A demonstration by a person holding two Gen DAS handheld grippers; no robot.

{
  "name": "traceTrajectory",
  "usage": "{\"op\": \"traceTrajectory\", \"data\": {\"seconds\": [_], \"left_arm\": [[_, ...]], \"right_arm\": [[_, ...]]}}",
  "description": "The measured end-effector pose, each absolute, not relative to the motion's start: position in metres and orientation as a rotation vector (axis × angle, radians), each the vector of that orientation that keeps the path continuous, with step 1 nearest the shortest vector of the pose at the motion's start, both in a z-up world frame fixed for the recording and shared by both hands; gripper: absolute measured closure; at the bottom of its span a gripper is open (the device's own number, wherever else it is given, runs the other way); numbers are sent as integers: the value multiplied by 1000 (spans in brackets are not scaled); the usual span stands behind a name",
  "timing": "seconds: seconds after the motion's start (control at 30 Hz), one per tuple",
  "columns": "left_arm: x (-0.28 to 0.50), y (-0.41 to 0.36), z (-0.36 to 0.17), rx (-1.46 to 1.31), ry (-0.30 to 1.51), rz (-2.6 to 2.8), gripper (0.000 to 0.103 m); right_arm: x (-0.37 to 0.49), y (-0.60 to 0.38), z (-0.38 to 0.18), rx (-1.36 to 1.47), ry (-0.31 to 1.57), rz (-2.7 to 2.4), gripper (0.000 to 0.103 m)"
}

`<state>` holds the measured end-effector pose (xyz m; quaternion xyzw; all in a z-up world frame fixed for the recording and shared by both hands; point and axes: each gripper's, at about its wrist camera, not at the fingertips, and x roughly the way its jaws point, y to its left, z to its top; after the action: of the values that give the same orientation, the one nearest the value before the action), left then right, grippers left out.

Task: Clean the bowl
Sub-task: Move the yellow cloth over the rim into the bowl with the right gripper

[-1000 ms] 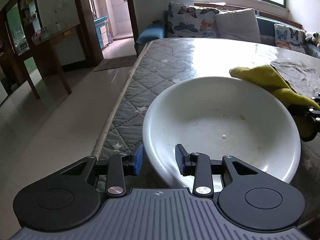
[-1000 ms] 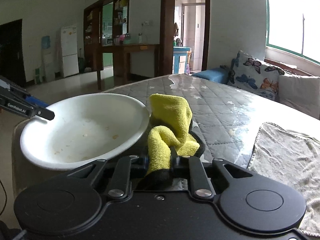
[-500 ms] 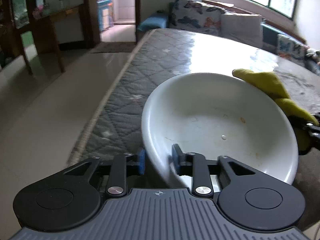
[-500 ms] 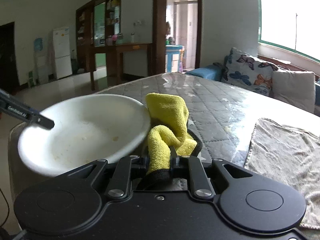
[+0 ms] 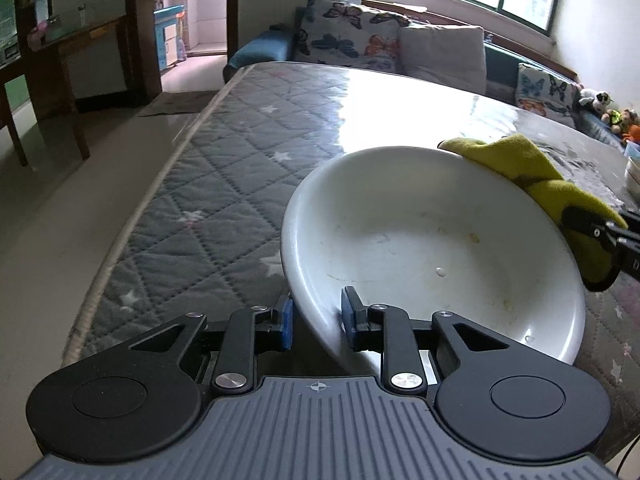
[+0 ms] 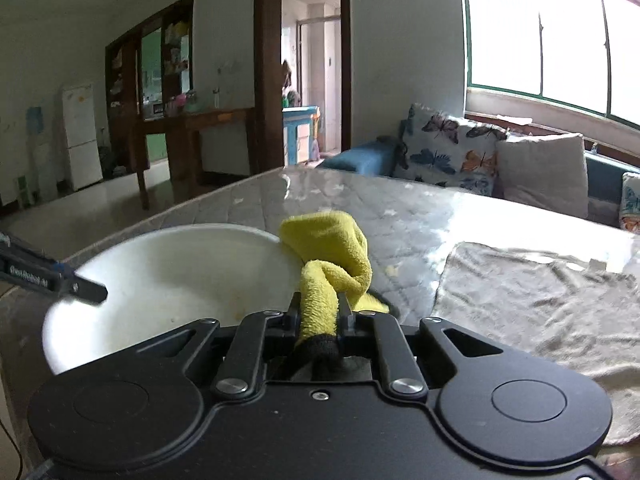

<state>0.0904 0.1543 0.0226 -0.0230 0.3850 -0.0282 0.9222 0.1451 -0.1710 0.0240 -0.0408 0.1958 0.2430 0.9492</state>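
Currently left gripper (image 5: 316, 322) pinches the bowl (image 5: 432, 248) by its near rim, tilted up off the table (image 5: 224, 184); right gripper (image 6: 319, 312) is clamped on the yellow cloth (image 6: 332, 252) at the far rim. Risk: one-edge grip, so wiping pressure could slip or twist the bowl. Versus 1 s ago, bowl is more raised and tilted, cloth not yet inside.

Left gripper (image 5: 316, 322) fingers straddle a rim; right gripper (image 6: 319, 311) fingers are pinched closed on cloth.
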Motion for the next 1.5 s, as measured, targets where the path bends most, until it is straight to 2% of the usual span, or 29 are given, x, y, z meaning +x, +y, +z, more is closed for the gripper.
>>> {"op": "traceTrajectory", "data": {"seconds": [0.43,0.97,1.3,1.5], "left_arm": [[103,140,20,-51,788,-64,78],[103,136,16,-68,781,-46,78],[103,133,16,-68,782,-33,76],[103,128,14,-40,784,-27,72]], "right_arm": [[134,-175,60,-74,288,517,88],[100,-156,29,34,455,637,88],[84,-151,18,89,500,665,88],[88,-163,17,145,498,650,89]]}}
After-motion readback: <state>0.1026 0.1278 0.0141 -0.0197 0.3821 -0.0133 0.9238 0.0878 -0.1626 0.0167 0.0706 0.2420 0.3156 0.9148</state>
